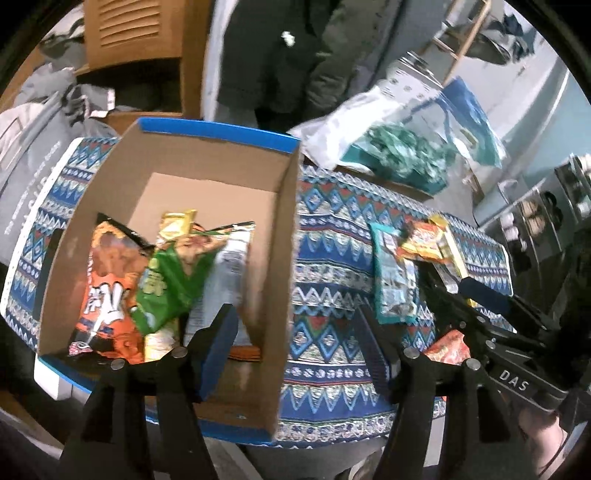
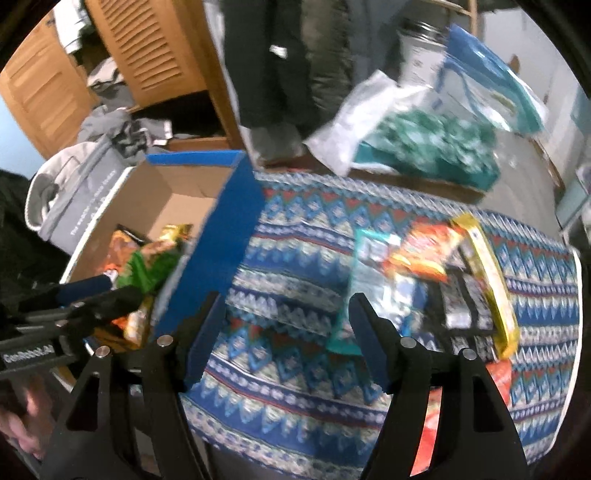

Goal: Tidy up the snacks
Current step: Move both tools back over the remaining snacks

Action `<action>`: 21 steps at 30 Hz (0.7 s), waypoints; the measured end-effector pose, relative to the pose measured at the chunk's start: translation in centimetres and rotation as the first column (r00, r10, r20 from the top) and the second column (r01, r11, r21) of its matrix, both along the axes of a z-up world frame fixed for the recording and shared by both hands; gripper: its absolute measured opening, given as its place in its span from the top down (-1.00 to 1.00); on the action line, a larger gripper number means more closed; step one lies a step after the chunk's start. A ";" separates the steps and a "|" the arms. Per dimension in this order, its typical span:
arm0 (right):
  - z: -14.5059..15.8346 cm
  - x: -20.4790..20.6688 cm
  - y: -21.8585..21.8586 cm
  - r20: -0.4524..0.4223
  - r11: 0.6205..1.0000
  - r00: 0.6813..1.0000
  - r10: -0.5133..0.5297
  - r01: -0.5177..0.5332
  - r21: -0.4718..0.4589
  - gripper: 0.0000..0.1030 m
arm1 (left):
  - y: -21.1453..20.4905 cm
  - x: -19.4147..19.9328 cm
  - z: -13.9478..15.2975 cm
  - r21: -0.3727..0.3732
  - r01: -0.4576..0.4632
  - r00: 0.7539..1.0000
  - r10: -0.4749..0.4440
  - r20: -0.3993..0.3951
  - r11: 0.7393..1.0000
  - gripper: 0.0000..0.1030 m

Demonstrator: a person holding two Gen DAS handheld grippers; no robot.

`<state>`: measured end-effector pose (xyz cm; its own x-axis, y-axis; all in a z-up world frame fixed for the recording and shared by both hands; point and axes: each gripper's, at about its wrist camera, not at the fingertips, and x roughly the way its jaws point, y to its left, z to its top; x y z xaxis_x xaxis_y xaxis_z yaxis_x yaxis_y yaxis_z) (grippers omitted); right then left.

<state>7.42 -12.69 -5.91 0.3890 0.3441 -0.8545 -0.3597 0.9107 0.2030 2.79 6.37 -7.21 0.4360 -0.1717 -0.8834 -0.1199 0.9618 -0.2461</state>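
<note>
A cardboard box (image 1: 221, 162) with blue outer walls stands on the left of the table. In it lie an orange bag (image 1: 107, 280), a green bag (image 1: 170, 280) and a silver packet (image 1: 225, 280). My left gripper (image 1: 295, 332) hangs open astride the box's right wall, holding nothing. Right of the box lie a teal packet (image 2: 369, 266), an orange packet (image 2: 424, 251), a black packet (image 2: 465, 306) and a yellow-edged packet (image 2: 487, 280). My right gripper (image 2: 286, 306) is open above the patterned cloth between the box (image 2: 236, 221) and the teal packet, with nothing in it.
A patterned blue tablecloth (image 1: 332, 229) covers the table. At the back right sits a clear bag of green-wrapped sweets (image 1: 399, 155). A grey bag (image 1: 33, 155) and wooden cabinet (image 1: 129, 33) are at the left. A person in dark clothes (image 1: 266, 55) stands behind the table.
</note>
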 end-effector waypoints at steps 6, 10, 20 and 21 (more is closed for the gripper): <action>-1.5 -1.0 -3.5 -0.042 0.997 0.997 -0.069 0.068 -0.033 -0.37 | -3.1 -0.1 -0.2 0.022 0.063 0.998 -0.063 -0.008 0.998 -0.32; -2.6 -1.6 -5.5 -0.061 0.994 0.993 -0.101 0.098 -0.054 -0.37 | -5.6 -0.2 -0.7 0.048 0.108 0.994 -0.107 -0.018 0.993 -0.35; -4.6 -3.6 -12.7 -0.108 0.960 0.956 -0.273 0.264 -0.089 -0.37 | -11.2 0.5 -2.9 0.046 0.208 0.975 -0.204 -0.084 0.977 -0.35; -4.8 -3.8 -13.4 -0.120 0.956 0.949 -0.291 0.282 -0.083 -0.37 | -11.6 0.6 -3.1 0.048 0.213 0.974 -0.209 -0.088 0.976 -0.35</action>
